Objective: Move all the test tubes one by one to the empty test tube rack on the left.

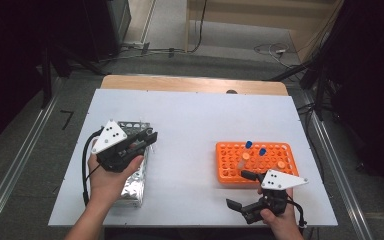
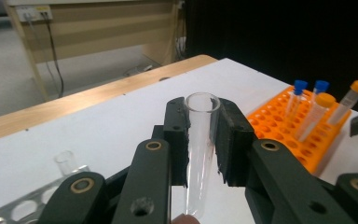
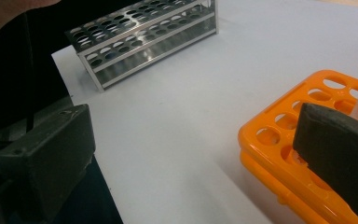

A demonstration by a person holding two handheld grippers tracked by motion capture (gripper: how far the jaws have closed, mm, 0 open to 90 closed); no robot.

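Between the left gripper's (image 2: 200,140) jaws sits a clear tube (image 2: 199,154), pinched tight, being carried; next it likely needs a hole in the orange rack (image 2: 279,123); the right gripper's (image 1: 247,192) jaws are spread wide, holding nothing.

bare white table (image 1: 190,150) between metal rack (image 1: 135,127) and orange rack (image 1: 255,162), capped tubes (image 1: 255,148) upright

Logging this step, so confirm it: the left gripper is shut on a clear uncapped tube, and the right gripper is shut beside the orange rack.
Not quite: the right gripper is open, its jaws wide apart in the right gripper view, beside the orange rack. The left gripper is indeed shut on the clear uncapped tube.
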